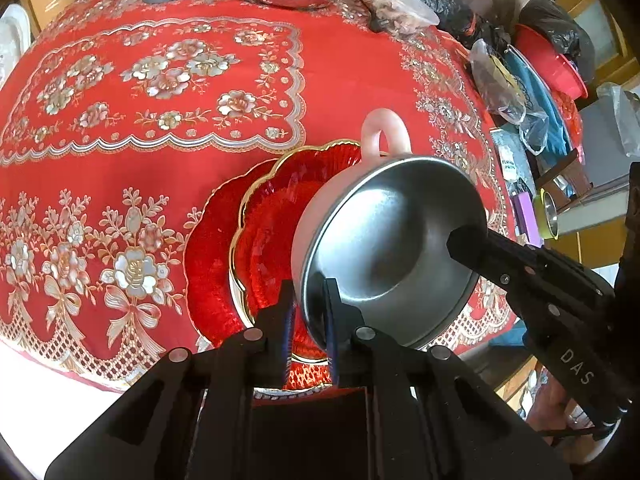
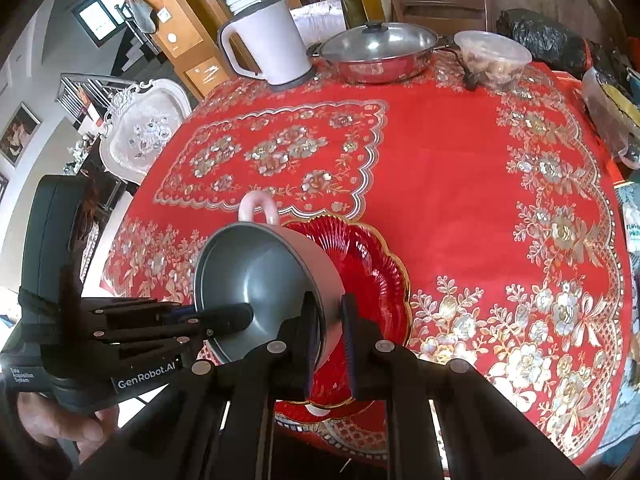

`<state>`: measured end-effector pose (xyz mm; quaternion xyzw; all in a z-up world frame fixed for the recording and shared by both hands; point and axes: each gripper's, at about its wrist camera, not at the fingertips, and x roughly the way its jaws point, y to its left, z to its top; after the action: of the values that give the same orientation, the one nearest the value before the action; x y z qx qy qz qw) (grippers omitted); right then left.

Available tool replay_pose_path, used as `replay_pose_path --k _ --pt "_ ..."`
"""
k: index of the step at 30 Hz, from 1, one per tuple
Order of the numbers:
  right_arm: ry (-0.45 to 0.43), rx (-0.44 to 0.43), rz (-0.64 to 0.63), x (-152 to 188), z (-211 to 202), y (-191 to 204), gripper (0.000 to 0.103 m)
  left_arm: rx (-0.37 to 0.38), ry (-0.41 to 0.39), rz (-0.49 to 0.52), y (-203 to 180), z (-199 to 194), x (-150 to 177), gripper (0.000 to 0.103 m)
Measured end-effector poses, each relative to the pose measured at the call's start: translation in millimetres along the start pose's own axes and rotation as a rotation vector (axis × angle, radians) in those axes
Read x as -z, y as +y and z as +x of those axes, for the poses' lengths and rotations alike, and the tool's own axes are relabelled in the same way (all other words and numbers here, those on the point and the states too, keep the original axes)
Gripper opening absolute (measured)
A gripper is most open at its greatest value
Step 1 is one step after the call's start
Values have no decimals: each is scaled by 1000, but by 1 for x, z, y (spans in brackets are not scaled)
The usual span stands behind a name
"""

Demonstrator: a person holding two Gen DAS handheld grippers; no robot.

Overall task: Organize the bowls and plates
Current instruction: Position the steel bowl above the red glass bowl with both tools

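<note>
Plates come to two: red scalloped glass plates point(image 1: 256, 248), the upper one gold-rimmed, stacked and offset at lower centre of the left wrist view; the right wrist view shows the gold-rimmed one point(image 2: 376, 280) clearly, with only a sliver of another rim beneath it. One bowl point(image 1: 392, 248), pale pink outside with a grey metal lining and a looped handle, is tilted on its side above the plates, its mouth turned toward the cameras. Both grippers grasp its rim. The left gripper point(image 1: 310, 320) is closed down to a narrow gap on the rim's lower edge, one finger inside the bowl and one outside. The right gripper point(image 2: 330, 324) pinches the opposite edge the same way. On the red floral tablecloth point(image 1: 344, 80), along the top of the frame, stand one white kettle point(image 2: 268, 44), one steel pan point(image 2: 380, 52) and one clear tub point(image 2: 494, 54). Only the right wrist view shows the pan's glass lid, the whole kettle, an ornate white chair point(image 2: 148, 132) at left, and a hand point(image 2: 60, 432) under the left gripper's body.
</note>
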<state>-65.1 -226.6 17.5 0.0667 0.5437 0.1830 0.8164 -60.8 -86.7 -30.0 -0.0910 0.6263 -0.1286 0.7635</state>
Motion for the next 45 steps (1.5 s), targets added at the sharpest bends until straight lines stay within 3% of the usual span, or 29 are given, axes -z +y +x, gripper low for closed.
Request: replay_pose_path --k 45 --pt "94 -3 49 6 38 -19 12 0 80 -31 10 37 -4 11"
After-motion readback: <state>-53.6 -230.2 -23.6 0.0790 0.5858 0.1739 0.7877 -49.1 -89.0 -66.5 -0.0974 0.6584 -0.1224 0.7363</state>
